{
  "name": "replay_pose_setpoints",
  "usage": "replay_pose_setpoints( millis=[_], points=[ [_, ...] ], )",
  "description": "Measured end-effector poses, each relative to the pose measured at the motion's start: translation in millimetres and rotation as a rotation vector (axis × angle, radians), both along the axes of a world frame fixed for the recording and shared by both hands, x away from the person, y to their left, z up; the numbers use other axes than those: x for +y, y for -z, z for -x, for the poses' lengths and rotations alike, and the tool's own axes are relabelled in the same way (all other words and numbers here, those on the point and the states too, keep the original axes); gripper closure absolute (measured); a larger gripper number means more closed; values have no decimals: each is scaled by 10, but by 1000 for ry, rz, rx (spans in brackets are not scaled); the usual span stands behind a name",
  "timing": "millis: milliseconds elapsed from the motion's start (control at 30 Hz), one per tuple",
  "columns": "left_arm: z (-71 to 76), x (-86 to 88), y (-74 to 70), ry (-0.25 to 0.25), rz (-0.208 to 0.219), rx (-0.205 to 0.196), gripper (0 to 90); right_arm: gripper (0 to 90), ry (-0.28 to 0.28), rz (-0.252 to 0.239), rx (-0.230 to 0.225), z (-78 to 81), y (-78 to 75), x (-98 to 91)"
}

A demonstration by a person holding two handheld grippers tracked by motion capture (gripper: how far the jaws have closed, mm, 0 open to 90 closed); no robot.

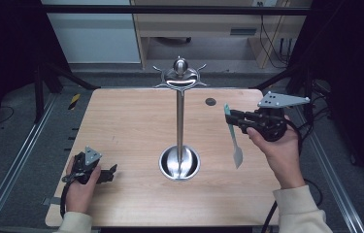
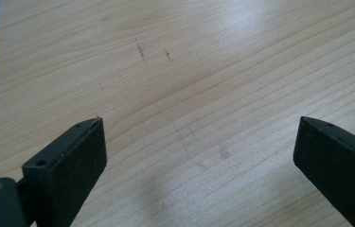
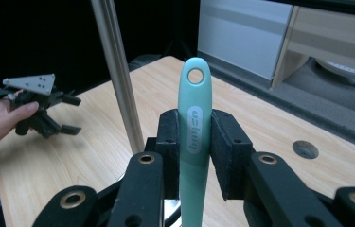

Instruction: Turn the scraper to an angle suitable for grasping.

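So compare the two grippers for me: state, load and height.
The right gripper is shut on the teal utensil; the left gripper stands open with nothing between its jaws. The right gripper is held up above the table; the left sits low at the wood. Both are black and hand-held.

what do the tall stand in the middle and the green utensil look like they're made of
Stand: looks like polished metal, probably stainless steel; its pole and round base show mirror-like reflections. Green utensil, clamped in the right tool: handle looks like matte moulded plastic or silicone, with a raised logo and hanging hole; which one is unclear.
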State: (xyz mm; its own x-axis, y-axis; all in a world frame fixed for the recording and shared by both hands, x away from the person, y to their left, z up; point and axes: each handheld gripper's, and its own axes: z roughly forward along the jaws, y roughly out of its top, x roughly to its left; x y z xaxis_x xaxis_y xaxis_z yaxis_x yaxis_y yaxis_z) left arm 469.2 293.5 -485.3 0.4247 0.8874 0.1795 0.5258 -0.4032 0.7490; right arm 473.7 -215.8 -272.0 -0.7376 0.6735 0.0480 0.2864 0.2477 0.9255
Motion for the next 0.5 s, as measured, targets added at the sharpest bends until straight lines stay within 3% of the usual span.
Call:
replay_pose_setpoints(
  millis=[333, 500],
  points=[
    [8, -13, -3, 2, -5, -5, 30, 744, -6, -79, -45, 54, -213, -65],
    [9, -5, -8, -1, -1, -8, 30, 744, -3, -83, -71, 90, -313, -39]
  ],
)
